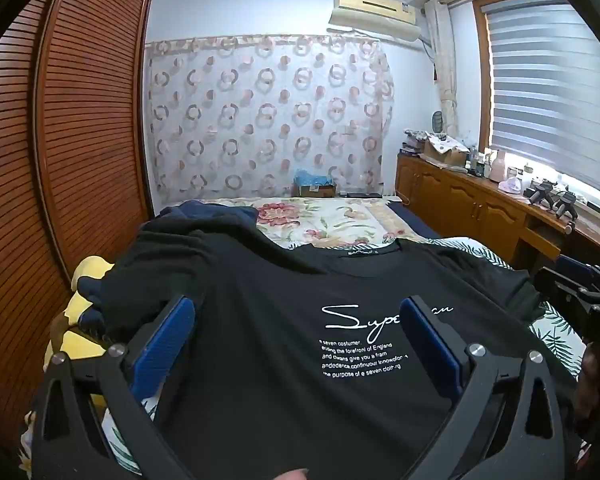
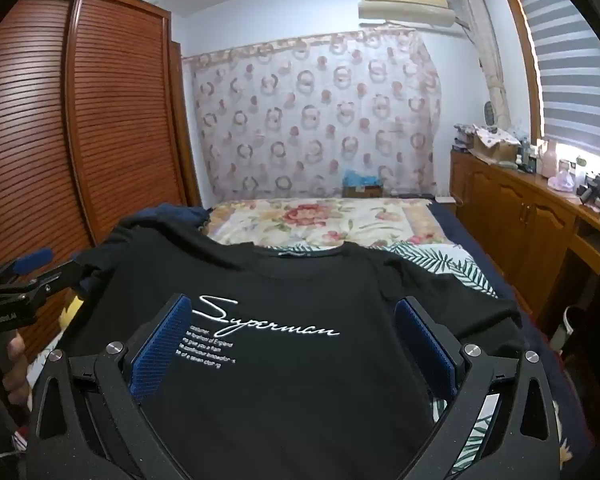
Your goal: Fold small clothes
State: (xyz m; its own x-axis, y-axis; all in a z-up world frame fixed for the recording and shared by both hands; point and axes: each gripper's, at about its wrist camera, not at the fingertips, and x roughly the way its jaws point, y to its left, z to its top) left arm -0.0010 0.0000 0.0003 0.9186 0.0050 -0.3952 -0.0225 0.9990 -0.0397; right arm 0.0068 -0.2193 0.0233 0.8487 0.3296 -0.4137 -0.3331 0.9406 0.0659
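A black T-shirt (image 1: 284, 320) with white "Superman" script lies spread front-up on the bed, collar pointing away from me; it also fills the near part of the right wrist view (image 2: 300, 300). My left gripper (image 1: 298, 312) hovers over the shirt's left half, its blue pads wide apart and holding nothing. My right gripper (image 2: 292, 312) hangs over the shirt's right half, just as wide and empty. Each gripper shows at the edge of the other's view: the right gripper (image 1: 580, 292) at the right, the left gripper (image 2: 32, 268) at the left with a hand on its handle.
More dark clothes (image 1: 204, 216) are heaped at the shirt's far left, over something yellow (image 1: 80, 280). A floral bedspread (image 1: 332, 216) covers the far bed. A slatted wooden wardrobe (image 1: 80, 120) stands left, a cluttered wooden cabinet (image 1: 480, 200) right under the window.
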